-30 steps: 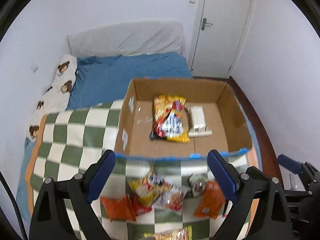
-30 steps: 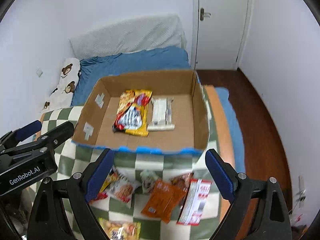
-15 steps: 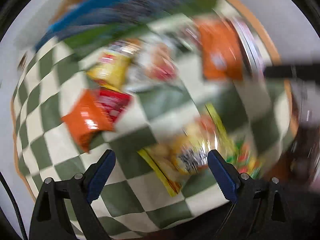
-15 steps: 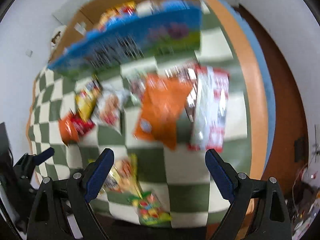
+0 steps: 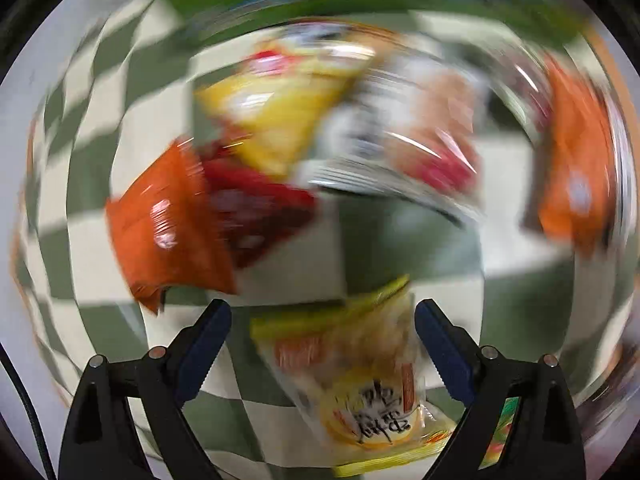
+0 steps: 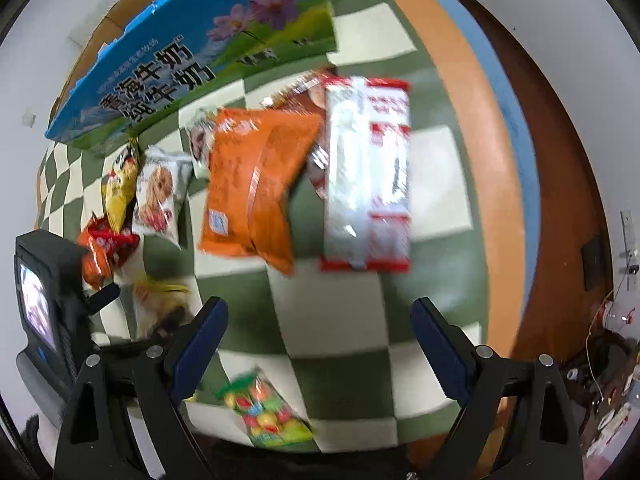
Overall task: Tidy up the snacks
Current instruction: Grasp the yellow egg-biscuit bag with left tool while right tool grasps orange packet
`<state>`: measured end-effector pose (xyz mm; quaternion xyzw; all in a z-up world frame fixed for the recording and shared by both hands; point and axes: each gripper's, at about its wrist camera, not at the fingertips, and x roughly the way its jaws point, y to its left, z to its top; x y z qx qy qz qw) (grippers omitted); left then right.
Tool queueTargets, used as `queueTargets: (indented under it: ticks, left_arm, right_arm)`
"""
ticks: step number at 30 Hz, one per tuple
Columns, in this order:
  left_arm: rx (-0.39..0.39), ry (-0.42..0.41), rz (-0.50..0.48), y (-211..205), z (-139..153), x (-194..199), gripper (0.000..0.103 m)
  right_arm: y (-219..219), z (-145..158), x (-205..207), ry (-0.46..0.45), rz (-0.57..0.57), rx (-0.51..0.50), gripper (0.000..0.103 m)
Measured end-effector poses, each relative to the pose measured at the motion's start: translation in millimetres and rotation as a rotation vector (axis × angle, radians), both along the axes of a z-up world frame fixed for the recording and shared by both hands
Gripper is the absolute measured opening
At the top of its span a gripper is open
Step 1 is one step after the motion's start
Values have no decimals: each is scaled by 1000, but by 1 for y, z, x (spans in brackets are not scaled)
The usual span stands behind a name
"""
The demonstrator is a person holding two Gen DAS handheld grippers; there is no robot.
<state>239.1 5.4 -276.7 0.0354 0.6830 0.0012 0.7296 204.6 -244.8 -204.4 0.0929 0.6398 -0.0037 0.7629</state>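
Both tools [image 5: 322, 326] [image 6: 319, 326] lower, snacks [image 6: 256, 184] nearer.

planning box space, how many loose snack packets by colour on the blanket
orange packets: 2
yellow packets: 2
white packets: 2
red packet: 1
green packet: 1
half-hidden packets: 2
total: 10

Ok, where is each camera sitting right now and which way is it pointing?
Left wrist: on the left gripper, aimed down at the checkered blanket; its open fingers flank a yellow snack bag. Heavily blurred.
Right wrist: on the right gripper, facing down toward the orange bag and printed box wall; open fingers, left gripper's body at left.
Shared: blanket, orange bag, yellow snack bag.
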Motion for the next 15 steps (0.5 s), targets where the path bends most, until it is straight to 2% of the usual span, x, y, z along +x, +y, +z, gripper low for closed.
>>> queueTargets:
  ticks: [1,3,7,8,9,11,15]
  left_arm:
    - [-51,21,59,13,1,2,94]
    - [-110,35,111,28,6,0,94]
    - [-157,67,150,47,10,-17,94]
    - [-177,89,167,50,7,-22,94]
    - [-206,112,190,54,3,-26,94]
    - [-282,170,262,64,-9,-37,94]
    - [-395,249,363,66,-34,-54,94]
  right_arm:
    - [4,-2,7,-4,-2,7,95]
    - [14,-8,23,-9,-13,25,95]
    - [31,-28,55,-15,-59,25,93]
    - [34,-35,62,2,-66,18,82]
    - [36,-41,66,22,-67,9,62]
    - [37,-44,64,27,-64,-1,61]
    - [43,-46,37,79,48,-17,59]
